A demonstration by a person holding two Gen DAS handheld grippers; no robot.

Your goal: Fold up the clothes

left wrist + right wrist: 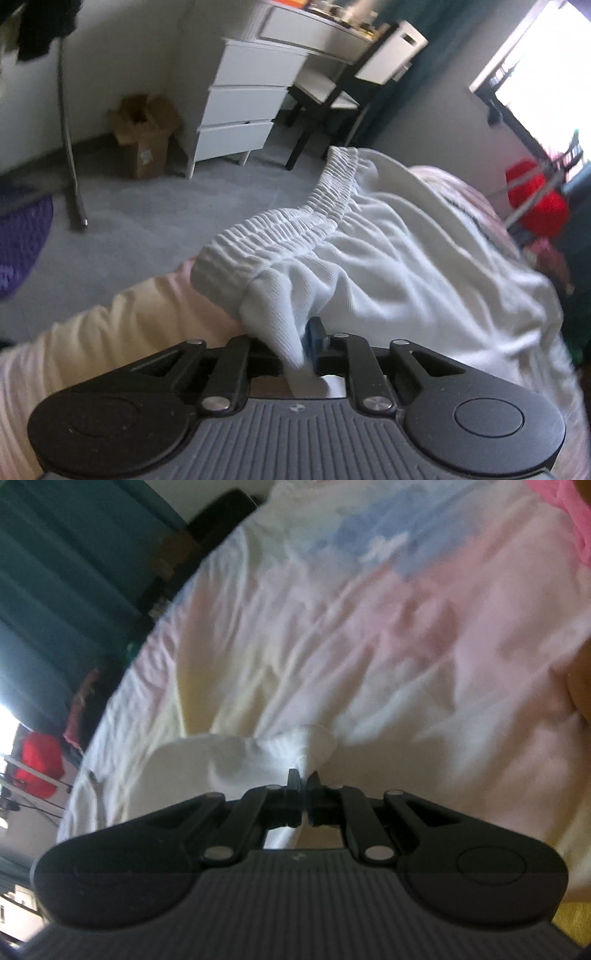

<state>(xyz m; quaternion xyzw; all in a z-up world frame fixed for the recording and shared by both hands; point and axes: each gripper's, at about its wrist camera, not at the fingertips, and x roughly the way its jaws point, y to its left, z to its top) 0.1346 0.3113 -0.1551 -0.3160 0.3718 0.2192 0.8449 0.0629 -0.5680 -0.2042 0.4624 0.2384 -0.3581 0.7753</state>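
A pair of white shorts (388, 251) with a ribbed elastic waistband (295, 225) lies bunched on the pastel bed sheet (122, 317). My left gripper (295, 350) is shut on a fold of the white fabric just below the waistband corner. In the right wrist view, my right gripper (303, 779) is shut on another pinch of the white shorts (236, 760), which drape to the left over the tie-dye sheet (369, 646). Both views are motion-blurred.
The bed edge drops to grey carpet (147, 221). Beyond stand a white drawer unit (240, 107), a cardboard box (144, 133), a dark chair (332, 96), a metal stand pole (70, 147) and a red object (535, 199) by the window. Teal curtains (55, 572) hang left of the bed.
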